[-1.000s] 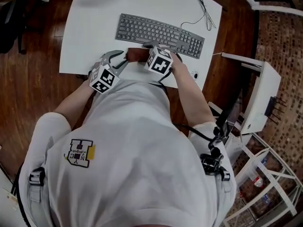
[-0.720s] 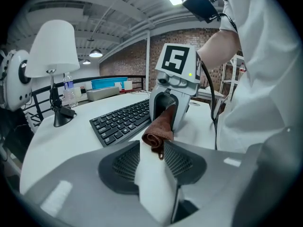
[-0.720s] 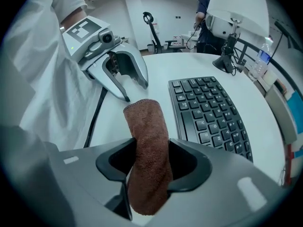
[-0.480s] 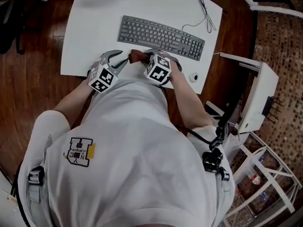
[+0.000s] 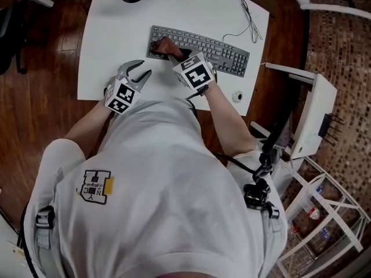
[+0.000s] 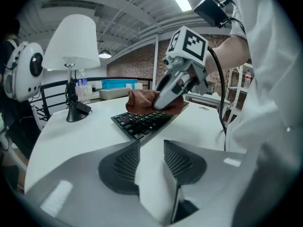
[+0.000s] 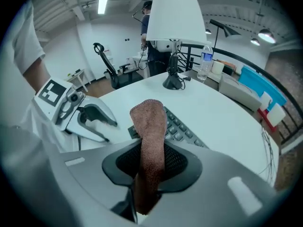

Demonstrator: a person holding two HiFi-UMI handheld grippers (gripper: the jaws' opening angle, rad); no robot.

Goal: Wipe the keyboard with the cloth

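Pinching the cloth (image 7: pixel 149 122) w/ my R gripper (image 7: pixel 151 162), fingers (image 7: pixel 182 162) just closed on it, at the keyboard (image 5: pixel 220 48); L gripper (image 6: pixel 151 150) fingers (image 6: pixel 118 163) spread, empty. Risk: cloth snags on keys (image 7: pixel 179 126), slips out.

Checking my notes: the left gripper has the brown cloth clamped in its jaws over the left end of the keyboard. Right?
No: the right gripper has the brown cloth clamped in its jaws, which have just been closing on it; the right gripper view shows this. The left gripper is open and empty. The cloth is over the left end of the keyboard, as said.
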